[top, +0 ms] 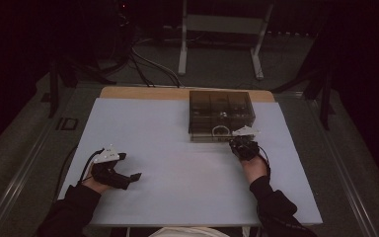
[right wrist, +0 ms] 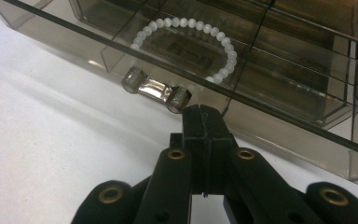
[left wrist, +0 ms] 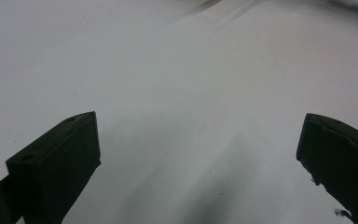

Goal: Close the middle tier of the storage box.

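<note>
Right hand-held gripper [right wrist: 204,112] is clenched, jaws pressed flat together w/ nothing between them, tip just beside the clear handle [right wrist: 154,88] on the front of the smoky plastic box [top: 221,114]. The box sits at the far middle of the desk [top: 177,163]. A white bead bracelet [right wrist: 186,44] lies inside, in the front compartment right behind that handle.

Looks like the step is opening the drawer to get at the bracelet. To do it well: jaws need to part first, then come around the handle bar between its two round ends, not on one end, & pull straight back toward the person so the drawer doesn't jam. The box is light plastic and prob. slides, so go slow.

Left hand-held gripper [top: 128,168] is released, jaws wide apart over bare desk, well apart from the box; it could brace the box.
</note>
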### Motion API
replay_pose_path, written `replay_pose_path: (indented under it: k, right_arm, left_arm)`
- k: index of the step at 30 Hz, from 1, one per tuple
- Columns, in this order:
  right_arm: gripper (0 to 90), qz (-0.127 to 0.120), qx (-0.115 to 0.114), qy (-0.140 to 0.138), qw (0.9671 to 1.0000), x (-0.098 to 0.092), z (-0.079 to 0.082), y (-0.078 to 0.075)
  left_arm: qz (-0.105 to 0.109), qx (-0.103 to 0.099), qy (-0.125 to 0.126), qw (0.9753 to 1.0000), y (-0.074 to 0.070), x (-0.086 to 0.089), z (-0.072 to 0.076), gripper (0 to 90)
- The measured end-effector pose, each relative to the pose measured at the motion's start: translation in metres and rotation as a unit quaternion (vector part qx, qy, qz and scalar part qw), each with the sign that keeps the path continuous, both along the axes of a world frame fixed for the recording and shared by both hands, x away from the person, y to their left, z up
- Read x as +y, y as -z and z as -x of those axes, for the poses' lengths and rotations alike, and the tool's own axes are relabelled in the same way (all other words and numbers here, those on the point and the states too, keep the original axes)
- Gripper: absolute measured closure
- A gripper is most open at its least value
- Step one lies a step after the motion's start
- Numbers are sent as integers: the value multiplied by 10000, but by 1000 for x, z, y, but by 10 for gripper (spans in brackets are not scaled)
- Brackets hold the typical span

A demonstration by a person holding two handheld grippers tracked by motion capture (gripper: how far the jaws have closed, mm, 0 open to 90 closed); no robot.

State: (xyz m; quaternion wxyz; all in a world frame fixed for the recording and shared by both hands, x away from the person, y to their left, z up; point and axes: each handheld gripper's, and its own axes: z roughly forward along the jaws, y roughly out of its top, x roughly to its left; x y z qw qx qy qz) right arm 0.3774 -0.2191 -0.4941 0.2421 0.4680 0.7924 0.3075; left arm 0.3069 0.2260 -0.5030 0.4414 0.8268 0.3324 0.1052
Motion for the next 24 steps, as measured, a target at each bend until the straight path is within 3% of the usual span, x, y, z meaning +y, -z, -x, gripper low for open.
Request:
replay_pose_path:
  k: [24]
  right_arm:
    - [900, 14, -23, 24, 10000, -1, -6, -2]
  left_arm:
    - [15, 9, -10, 10000, 0, 0, 0, 9]
